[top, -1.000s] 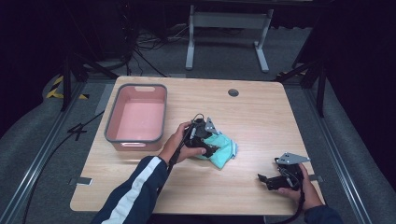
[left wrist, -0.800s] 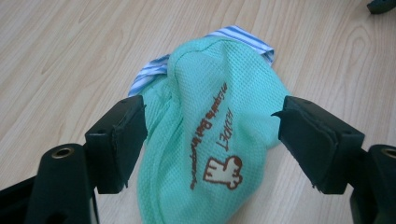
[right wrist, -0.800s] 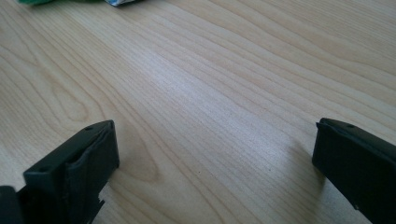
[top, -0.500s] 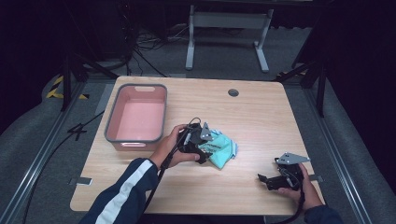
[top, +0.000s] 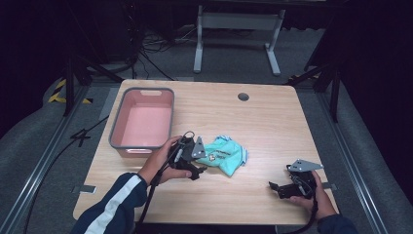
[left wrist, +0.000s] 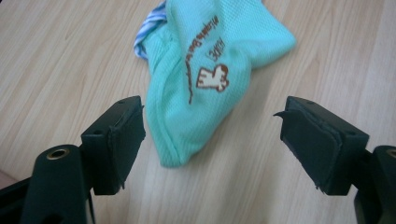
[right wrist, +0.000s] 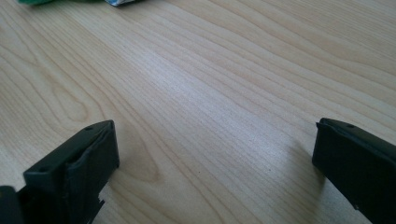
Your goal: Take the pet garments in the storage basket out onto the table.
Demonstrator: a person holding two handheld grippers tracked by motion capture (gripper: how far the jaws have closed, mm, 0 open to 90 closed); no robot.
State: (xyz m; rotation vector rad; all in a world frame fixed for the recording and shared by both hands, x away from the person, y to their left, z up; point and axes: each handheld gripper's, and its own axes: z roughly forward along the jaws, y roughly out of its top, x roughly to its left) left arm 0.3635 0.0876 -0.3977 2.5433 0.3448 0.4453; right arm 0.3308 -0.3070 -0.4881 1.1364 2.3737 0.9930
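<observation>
Mint-green garment (top: 223, 155) is lying crumpled near the middle of the worktop (top: 272, 126), at about 3 o'clock from the pink tub (top: 144, 123) and apart from it. Left gripper (top: 200, 170) is sitting at the garment's 9 o'clock edge, just beside the cloth. Left hand (top: 163, 163) is wrapping the gripper body from the tub side, forearm in a navy sleeve with white stripes (top: 112, 204) coming in from 7 o'clock. In the left gripper view its fingers (left wrist: 119, 140) are standing wide apart, the garment's (left wrist: 205, 79) near tip lying on the wood between them, pads not pressing on it. Right gripper (top: 275, 186) is resting low on the worktop at 4 o'clock from the garment, well apart from it, right hand (top: 319, 197) gripping from behind, nose pointing toward 9 o'clock. Its fingers (right wrist: 79, 172) are also spread wide, bare wood between them.
</observation>
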